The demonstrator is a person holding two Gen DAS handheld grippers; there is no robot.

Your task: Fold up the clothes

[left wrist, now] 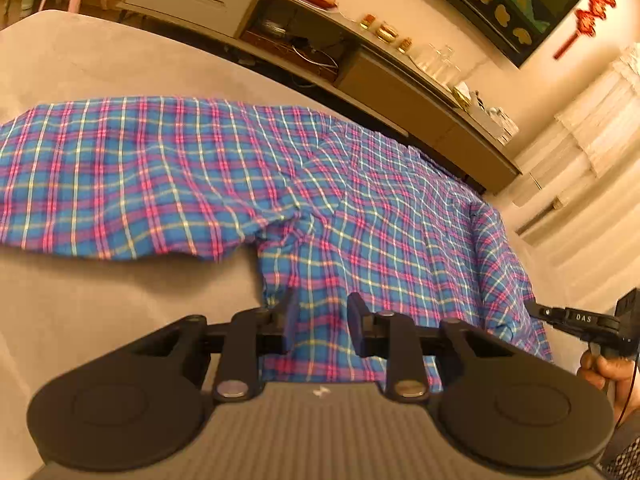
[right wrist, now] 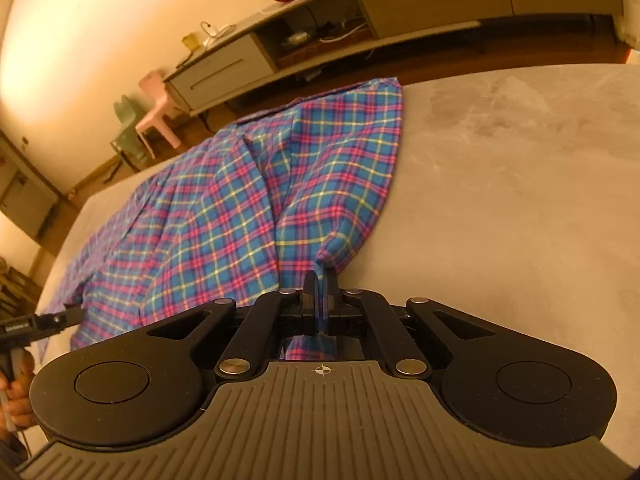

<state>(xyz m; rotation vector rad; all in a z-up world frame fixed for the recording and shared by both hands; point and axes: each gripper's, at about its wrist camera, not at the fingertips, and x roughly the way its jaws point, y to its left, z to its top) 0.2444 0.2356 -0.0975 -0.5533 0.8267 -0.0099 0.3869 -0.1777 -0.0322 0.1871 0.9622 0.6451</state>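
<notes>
Lying spread on the grey padded surface (left wrist: 100, 312), the blue-pink plaid shirt (left wrist: 248, 176) has one sleeve stretched out sideways and its body bunched in loose folds. My right gripper (right wrist: 320, 280) is pinched tight on a gathered corner of the cloth, which runs back between the fingers, while my left gripper (left wrist: 320, 308) hangs over the hem with a moderate gap and nothing in it. Beyond the surface I see a low TV cabinet (left wrist: 360, 68) and a pink stool (right wrist: 158, 114).
</notes>
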